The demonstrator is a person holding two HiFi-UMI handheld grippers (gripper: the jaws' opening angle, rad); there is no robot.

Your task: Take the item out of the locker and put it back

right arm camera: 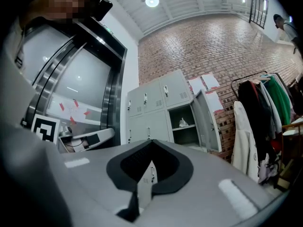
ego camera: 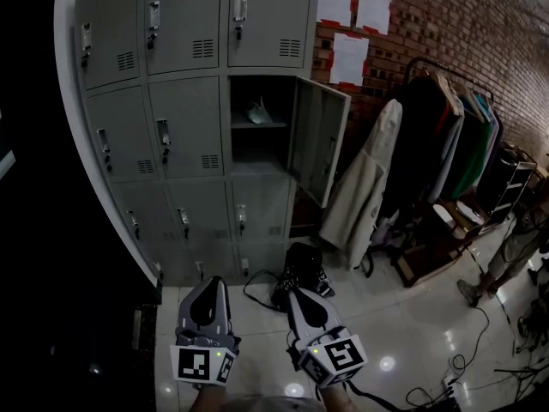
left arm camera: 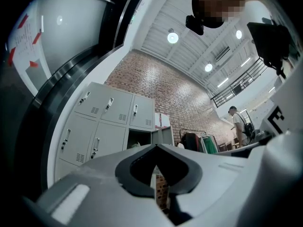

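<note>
The grey locker bank (ego camera: 171, 101) stands ahead, and one compartment (ego camera: 257, 127) in its middle row, right column, has its door (ego camera: 319, 140) swung out to the right. A small whitish item (ego camera: 260, 112) lies on the shelf inside; the right gripper view also shows this item (right arm camera: 183, 123). Both grippers are held low, well short of the lockers. My left gripper (ego camera: 210, 283) and right gripper (ego camera: 298, 294) are both shut with nothing between their jaws. In their own views the left gripper (left arm camera: 156, 148) and right gripper (right arm camera: 151, 143) point up toward the lockers.
A clothes rack (ego camera: 450, 136) with dark and green garments and a white coat (ego camera: 364, 187) stands right of the lockers against the brick wall. A black bag (ego camera: 300, 275) sits on the floor below the open door. Cables (ego camera: 480, 350) trail at right, near a person's legs (ego camera: 502, 260).
</note>
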